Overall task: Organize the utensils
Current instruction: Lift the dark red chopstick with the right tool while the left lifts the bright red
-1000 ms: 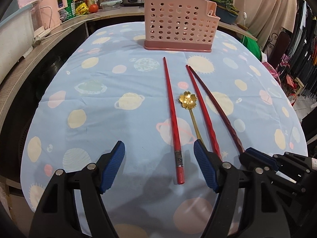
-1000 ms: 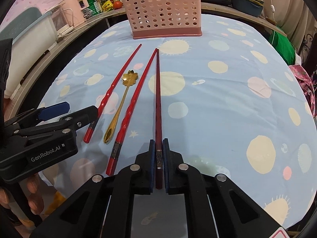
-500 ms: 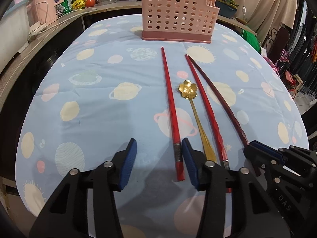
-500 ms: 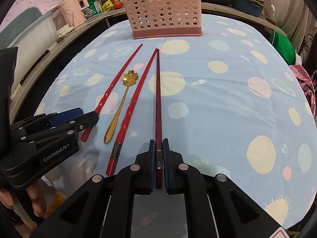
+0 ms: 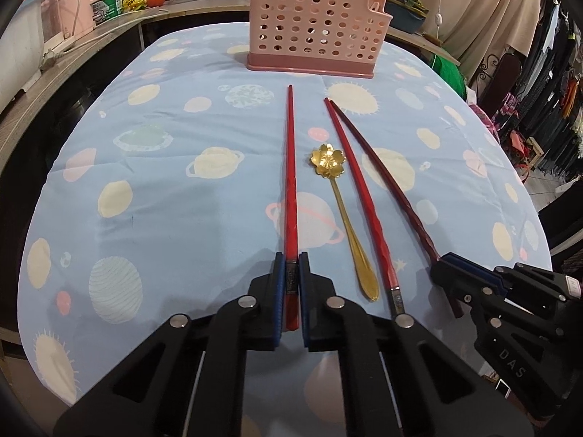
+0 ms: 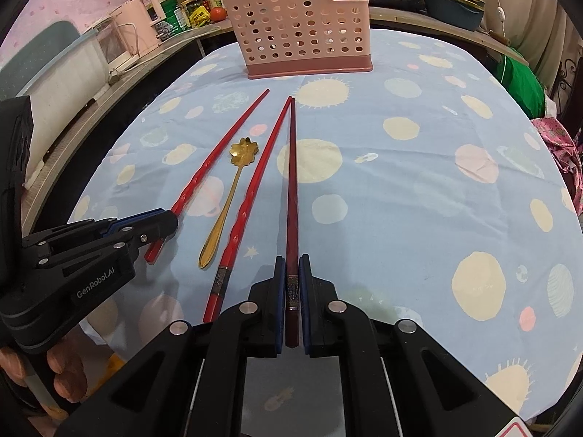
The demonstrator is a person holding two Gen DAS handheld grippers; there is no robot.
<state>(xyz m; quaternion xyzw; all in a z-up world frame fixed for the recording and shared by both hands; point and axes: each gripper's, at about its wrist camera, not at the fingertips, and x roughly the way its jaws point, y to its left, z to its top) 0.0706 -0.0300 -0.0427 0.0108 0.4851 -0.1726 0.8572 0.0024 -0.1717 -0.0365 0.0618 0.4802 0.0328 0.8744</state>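
the left gripper (image 5: 291, 273) was closing its fingers on the bright red chopstick (image 5: 290, 167); the right gripper (image 6: 291, 276) pinched the dark red chopstick (image 6: 291, 182). both lay near the counter's near edge, tips toward the pink utensil basket (image 5: 313, 22) at the far edge. they looked light, stiff and slippery; the banded butt ends seemed the best hold.

Left gripper (image 5: 291, 284) fingers closing, right gripper (image 6: 291, 287) fingers clamped, both angled downward.

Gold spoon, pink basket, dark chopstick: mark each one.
Gold spoon (image 5: 327, 159), left wrist view, on its flower-shaped bowl.
Pink basket (image 6: 298, 32), right wrist view, on its holed front wall.
Dark chopstick (image 6: 292, 182), right wrist view, on its mid shaft.
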